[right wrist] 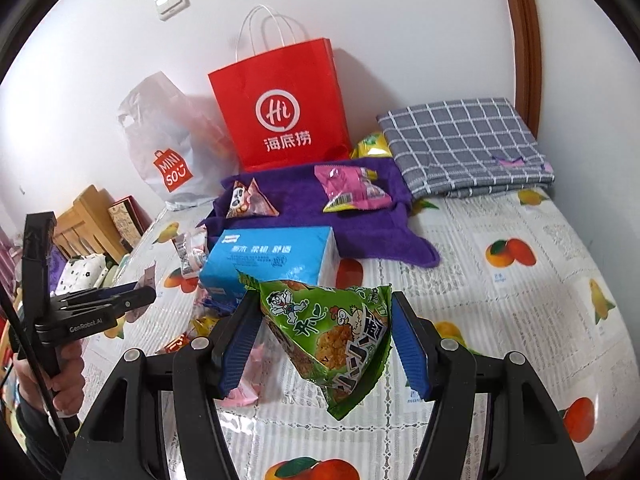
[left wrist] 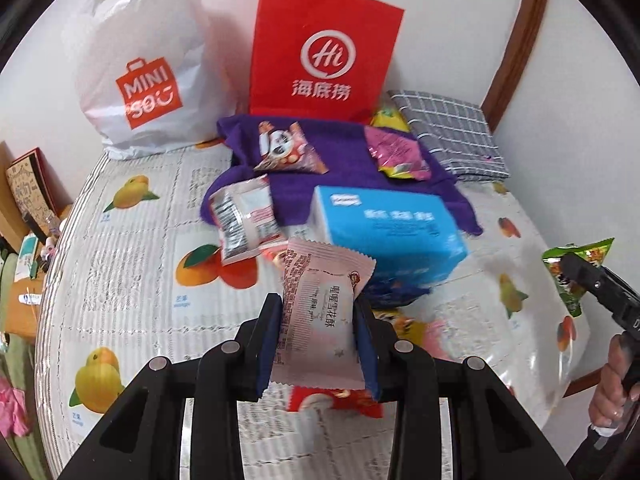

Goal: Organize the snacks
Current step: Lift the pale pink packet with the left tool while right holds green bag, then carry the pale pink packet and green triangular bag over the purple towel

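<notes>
Your left claw (left wrist: 318,340) grips the pink snack packet (left wrist: 320,312); your right claw (right wrist: 320,340) clamps the green triangular snack pouch (right wrist: 332,336). Both hang clear above the bed (right wrist: 520,280), apparently for sorting onto the purple towel (right wrist: 304,196).

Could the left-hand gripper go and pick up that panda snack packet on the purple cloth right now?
Probably not yet. The left gripper is already clamped on a pink snack packet, so it has no free grip. The path itself looks open: the panda packet lies uncovered on the purple cloth, beyond the blue box.
</notes>
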Available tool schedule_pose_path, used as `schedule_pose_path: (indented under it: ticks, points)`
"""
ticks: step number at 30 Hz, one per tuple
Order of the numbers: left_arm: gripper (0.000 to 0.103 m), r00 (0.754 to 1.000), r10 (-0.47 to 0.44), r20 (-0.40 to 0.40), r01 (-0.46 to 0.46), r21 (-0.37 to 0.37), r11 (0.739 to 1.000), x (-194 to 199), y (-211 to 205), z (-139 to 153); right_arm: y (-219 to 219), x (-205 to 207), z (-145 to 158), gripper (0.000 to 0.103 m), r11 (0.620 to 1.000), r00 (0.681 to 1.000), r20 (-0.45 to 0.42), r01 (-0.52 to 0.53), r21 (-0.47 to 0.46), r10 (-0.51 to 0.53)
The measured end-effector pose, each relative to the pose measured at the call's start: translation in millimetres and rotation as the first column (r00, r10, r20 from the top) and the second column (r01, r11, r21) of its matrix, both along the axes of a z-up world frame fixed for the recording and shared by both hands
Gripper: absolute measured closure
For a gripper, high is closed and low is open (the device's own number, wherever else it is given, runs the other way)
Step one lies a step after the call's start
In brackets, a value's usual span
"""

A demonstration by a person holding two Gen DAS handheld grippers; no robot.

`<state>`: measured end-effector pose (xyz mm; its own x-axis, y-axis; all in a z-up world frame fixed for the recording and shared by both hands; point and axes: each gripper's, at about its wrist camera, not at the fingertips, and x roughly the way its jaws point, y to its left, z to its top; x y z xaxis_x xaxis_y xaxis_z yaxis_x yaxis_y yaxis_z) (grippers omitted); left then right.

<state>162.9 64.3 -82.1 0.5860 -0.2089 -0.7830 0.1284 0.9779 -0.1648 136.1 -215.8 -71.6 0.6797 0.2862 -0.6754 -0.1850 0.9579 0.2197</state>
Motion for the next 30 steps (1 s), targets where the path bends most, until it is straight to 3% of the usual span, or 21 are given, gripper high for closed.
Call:
schedule_pose_path:
  ticks: [16, 30]
  points:
    - [0.069, 0.997, -0.047, 0.055, 0.049, -0.028, 0.998, 7, -33, 38, 16, 8, 34, 0.040, 1.000, 0.998, 0.058, -0.028, 0.007, 0.027]
    - [0.069, 0.997, -0.049, 0.067, 0.051, -0.034, 0.998, 23, -38, 53, 24, 28, 41, 0.040, 0.999, 0.997, 0.064, -0.037, 0.008, 0.037]
